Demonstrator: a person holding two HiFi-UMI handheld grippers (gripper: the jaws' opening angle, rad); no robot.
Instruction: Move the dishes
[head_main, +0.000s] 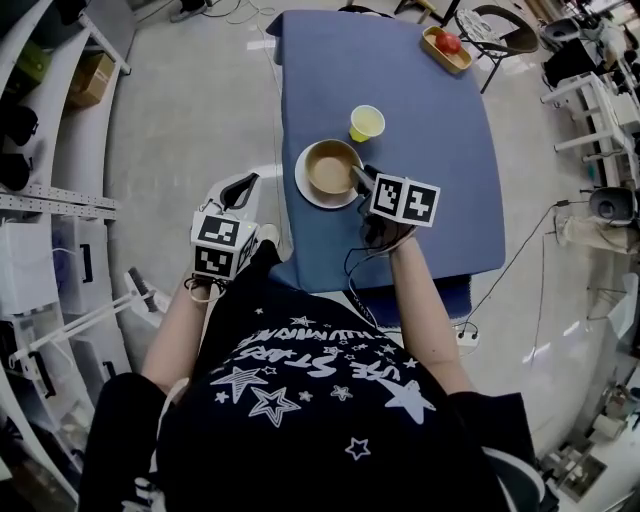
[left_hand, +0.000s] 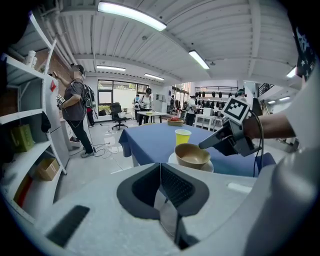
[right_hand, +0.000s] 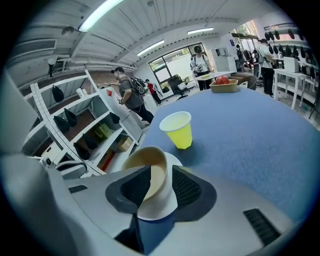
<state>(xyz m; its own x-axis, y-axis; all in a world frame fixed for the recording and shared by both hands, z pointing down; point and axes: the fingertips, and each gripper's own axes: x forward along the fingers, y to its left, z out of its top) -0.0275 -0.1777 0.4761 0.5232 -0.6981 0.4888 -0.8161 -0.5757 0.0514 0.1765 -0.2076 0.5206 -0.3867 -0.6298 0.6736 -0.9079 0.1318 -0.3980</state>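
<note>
My right claw is spread, straddling the near rim of the tan bowl, not clamping yet. Bowl sits on white plate dead ahead. Left claw pressed together, well off.

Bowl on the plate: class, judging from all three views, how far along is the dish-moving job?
Done: nothing looks finished; the bowl sits on its plate beside the yellow cup on the blue table. In hand: the right gripper straddles the bowl's rim, jaws open, apparently not clamped. The left gripper is shut, empty, off the table. Left: grip, lift and move the dishes.
</note>
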